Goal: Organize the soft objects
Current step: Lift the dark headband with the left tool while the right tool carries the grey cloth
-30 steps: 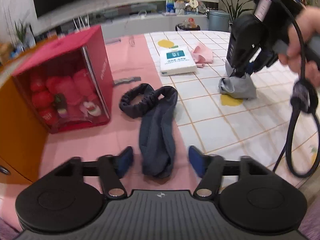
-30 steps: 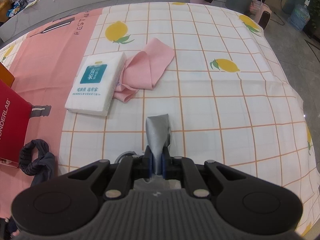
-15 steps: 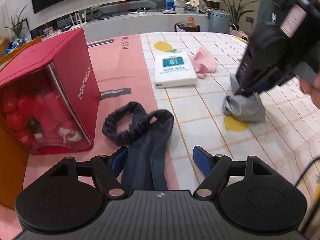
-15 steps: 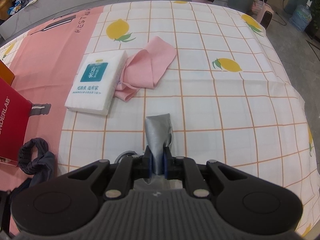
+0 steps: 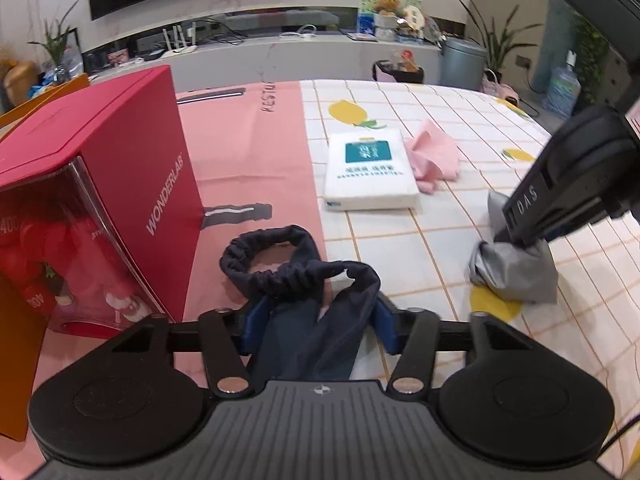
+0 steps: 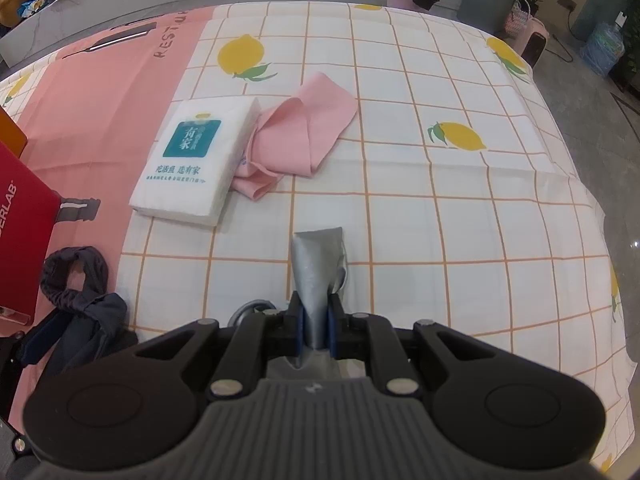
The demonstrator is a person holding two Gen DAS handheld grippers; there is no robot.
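While the right gripper [image 6: 316,330] pinches the grey cloth [image 6: 318,264] on the table, the left gripper [image 5: 318,322] has just been closing around the navy headband [image 5: 308,280]; a shallow bite could let it slip

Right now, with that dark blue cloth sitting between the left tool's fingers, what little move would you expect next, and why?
Probably the left hand-held gripper finishes closing on the dark blue cloth. Its jaws have just been closing, and the cloth lies between the blue pads, seemingly touching both but not yet squeezed. The right hand-held gripper is already shut on the grey cloth.
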